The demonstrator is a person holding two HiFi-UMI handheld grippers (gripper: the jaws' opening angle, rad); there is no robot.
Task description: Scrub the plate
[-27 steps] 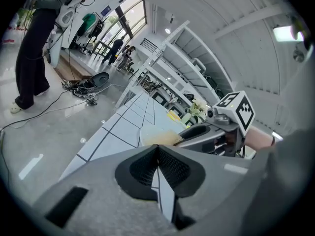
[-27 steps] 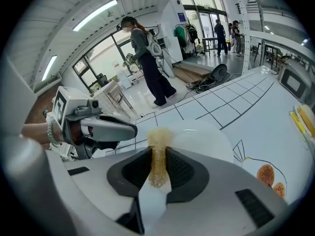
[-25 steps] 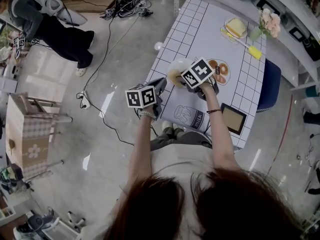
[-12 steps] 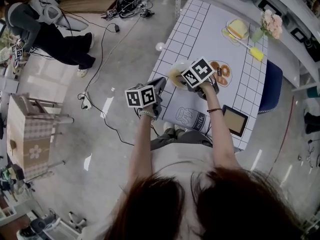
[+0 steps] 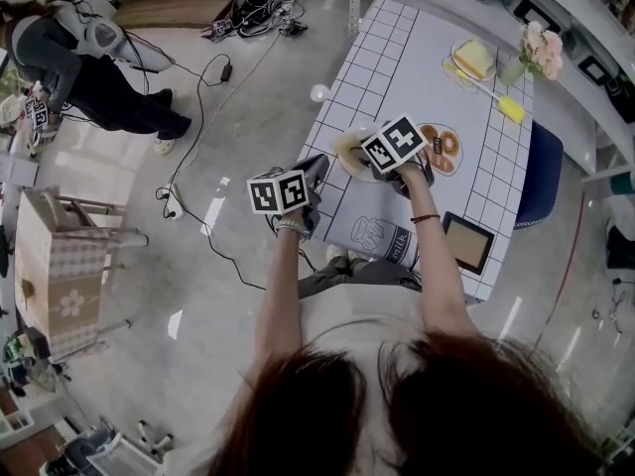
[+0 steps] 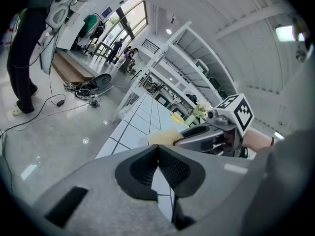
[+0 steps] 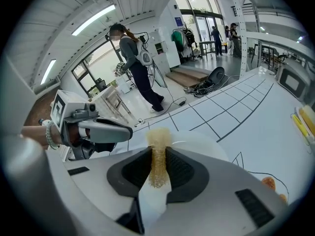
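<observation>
Right gripper (image 7: 158,155) is clamped tight on a yellow scrubbing sponge (image 7: 158,137), squishing it into a thin strip that sticks up past the jaw tips. The sponge sits right over the white plate (image 7: 203,142), which is near the edge of the grid-patterned table (image 5: 397,48). Can't tell if the sponge actually touches the plate. Left gripper (image 6: 157,149) hangs just off the table edge beside the plate, jaws pinched together at the tips with nothing between them.
</observation>
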